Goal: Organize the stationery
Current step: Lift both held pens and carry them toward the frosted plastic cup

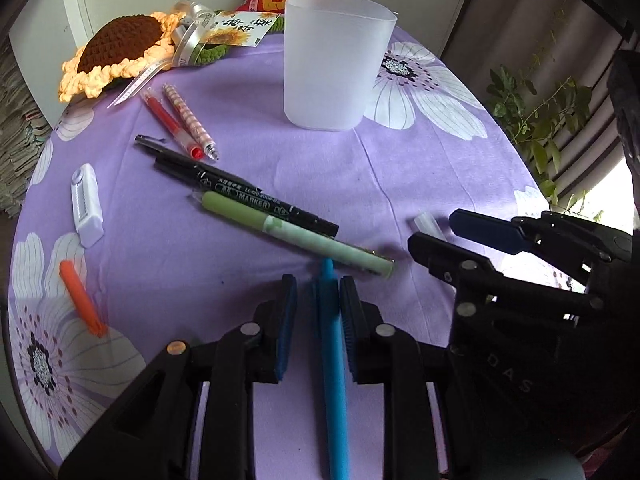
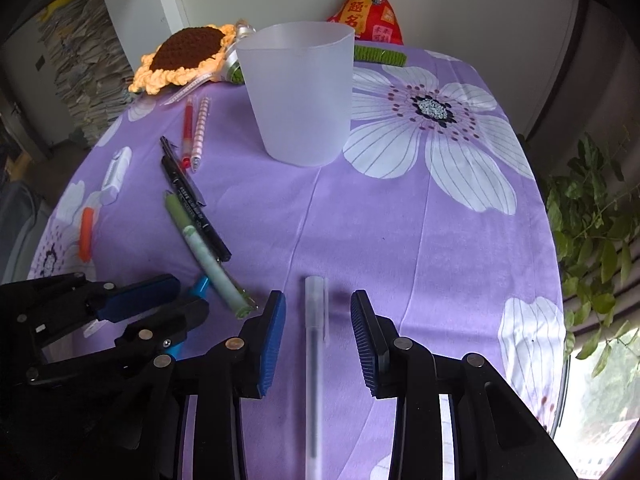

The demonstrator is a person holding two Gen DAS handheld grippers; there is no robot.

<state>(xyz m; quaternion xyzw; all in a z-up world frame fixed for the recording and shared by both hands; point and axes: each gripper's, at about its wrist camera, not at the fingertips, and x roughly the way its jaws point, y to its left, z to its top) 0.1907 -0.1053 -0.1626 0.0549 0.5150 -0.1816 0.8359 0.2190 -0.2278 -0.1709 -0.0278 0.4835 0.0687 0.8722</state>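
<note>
1. The left claw (image 1: 318,298) straddles a slim sky-blue plastic pen (image 1: 332,360). Its right pad looks to touch the barrel while a gap shows on the left side, so the jaws stand a little apart rather than clamped.
2. The right claw (image 2: 318,312) stands wider, with a clear frosted gel pen with a dark refill (image 2: 314,340) lying between the pads and touching neither.
3. Both pens lie at the near edge of the tabletop, the blue one to the left of the clear one.
4. I judge both pens light, stiff and smooth. They are likely to roll or pivot if pinched near an end, so a hold at mid-barrel, square across the pads, seems safest.
5. The frosted translucent plastic cup (image 1: 332,60) stands upright at the far middle. It looks light and could tip if a pen strikes its rim.
6. To the left lie a pale green pen (image 1: 296,234), a black marker (image 1: 248,194), a red pen (image 1: 170,122), a pink striped pen (image 1: 190,120), a white correction tape (image 1: 86,204) and an orange cap (image 1: 80,298).
7. The tabletop wears a soft lilac floral tablecloth (image 2: 400,240) with creases that may snag a sliding tip.
8. A crocheted sunflower (image 1: 116,54) sits far left and a leafy plant (image 2: 592,220) stands off to the right.
</note>
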